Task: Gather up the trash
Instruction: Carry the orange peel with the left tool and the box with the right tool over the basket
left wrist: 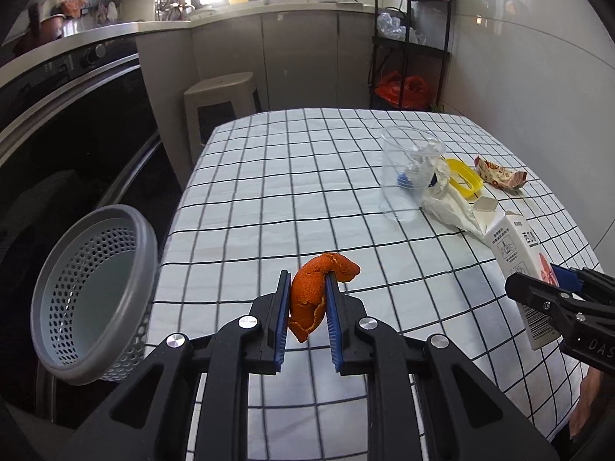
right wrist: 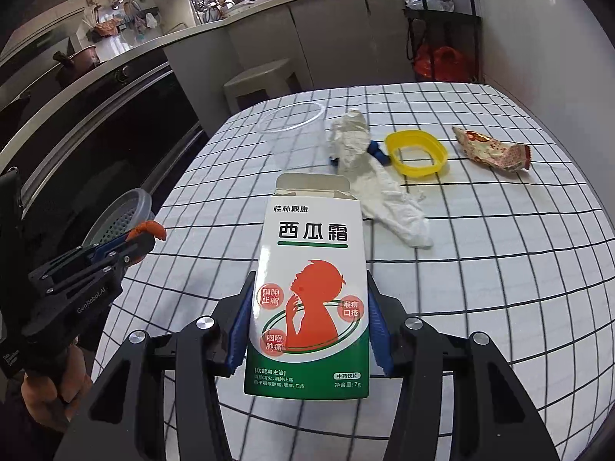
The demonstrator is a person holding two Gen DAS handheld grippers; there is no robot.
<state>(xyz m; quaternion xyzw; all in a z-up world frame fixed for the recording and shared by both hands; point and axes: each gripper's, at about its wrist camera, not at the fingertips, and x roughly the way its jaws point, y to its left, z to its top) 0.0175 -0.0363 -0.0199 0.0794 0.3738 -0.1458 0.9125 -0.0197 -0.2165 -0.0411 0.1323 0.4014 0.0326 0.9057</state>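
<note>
- Step in hand, as I read it: both loads are picked, carry-to-bin comes next. Nothing dropped yet.
- My left gripper (left wrist: 306,309) is clenched on the orange peel (left wrist: 316,294); blue pads pinch it mid-body and the peel hangs clear above the checked tablecloth (left wrist: 269,176).
- My right gripper (right wrist: 307,330) is grasping the medicine box (right wrist: 311,299) by its two long edges, top flap open, box upright and off the cloth.
- The grey perforated basket (left wrist: 92,288) sits off the table's left edge, rim tilted toward the left wrist view. Looks like the bin, though I can't confirm.
- Next move, my call: swing the left over the basket mouth and release. Then bring the right across without clipping the left.
- Peel: curled, pebbled rind, pale inside, ragged lower edge. Soft and springy, so it may cling to a pad on release.
- Box: thin glossy card, white and green with a red-orange figure. Likely empty and light, and it would crush if squeezed harder.
- Still on the table: clear plastic cup (left wrist: 411,173), thin-walled and hard to see; crumpled white tissue (right wrist: 369,184), limp; yellow oval plastic ring (right wrist: 417,153), rigid; crinkled foil snack wrapper (right wrist: 496,150), flat.
- A small blue item (right wrist: 378,153) is half hidden under the tissue; can't tell what it is.
</note>
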